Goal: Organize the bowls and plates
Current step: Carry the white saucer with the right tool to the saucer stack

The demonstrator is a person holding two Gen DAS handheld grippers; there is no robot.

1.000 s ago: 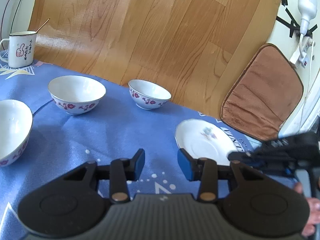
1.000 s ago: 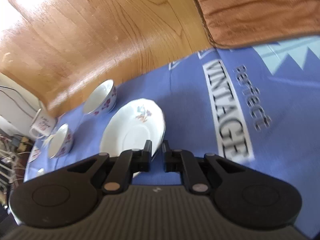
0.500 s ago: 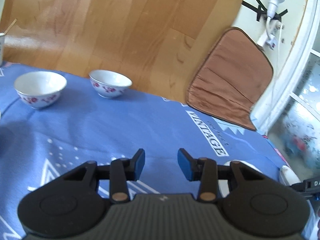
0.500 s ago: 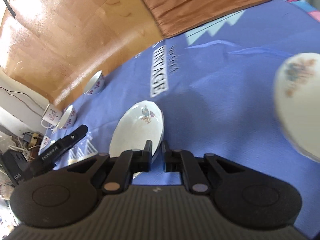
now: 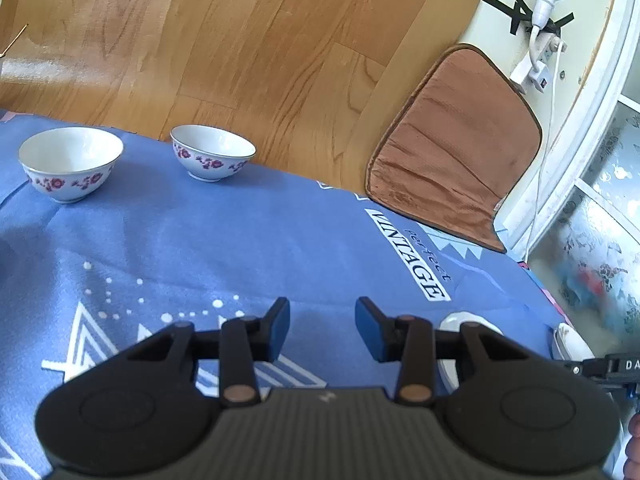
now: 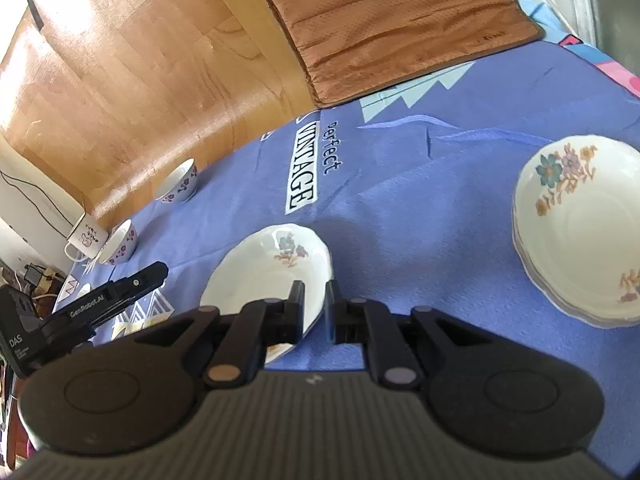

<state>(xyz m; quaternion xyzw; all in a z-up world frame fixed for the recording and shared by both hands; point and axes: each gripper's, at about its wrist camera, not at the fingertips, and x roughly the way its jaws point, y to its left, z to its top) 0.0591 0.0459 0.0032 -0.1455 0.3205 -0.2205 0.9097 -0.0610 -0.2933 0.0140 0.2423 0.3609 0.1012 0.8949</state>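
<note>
My right gripper (image 6: pixel 315 296) has a white flowered plate (image 6: pixel 272 268) by its near rim. Its jaws are opening, with the rim still between them and a sliver of blue cloth showing beside it. The plate lies low on the blue cloth (image 6: pixel 400 208), left of a stack of matching plates (image 6: pixel 580 232). My left gripper (image 5: pixel 322 312) hovers open over the cloth, nothing between its fingers. Two white bowls with purple flowers (image 5: pixel 70 162) (image 5: pixel 212 156) stand at the cloth's far left edge. A bit of the plate (image 5: pixel 460 320) shows behind my left gripper's right finger.
A brown cushion (image 5: pixel 452 148) lies on the wooden floor beyond the cloth's far right corner. A white mug (image 6: pixel 86 236) stands by the bowls (image 6: pixel 120 242) (image 6: pixel 180 182). The left gripper's body (image 6: pixel 100 304) sits left of the plate. A white wall with a taped cable (image 5: pixel 536 40) rises at right.
My right gripper carried the plate to the right until the stack came into view, then stopped and widened slightly. The left view swung right, losing the third bowl and the mug.
</note>
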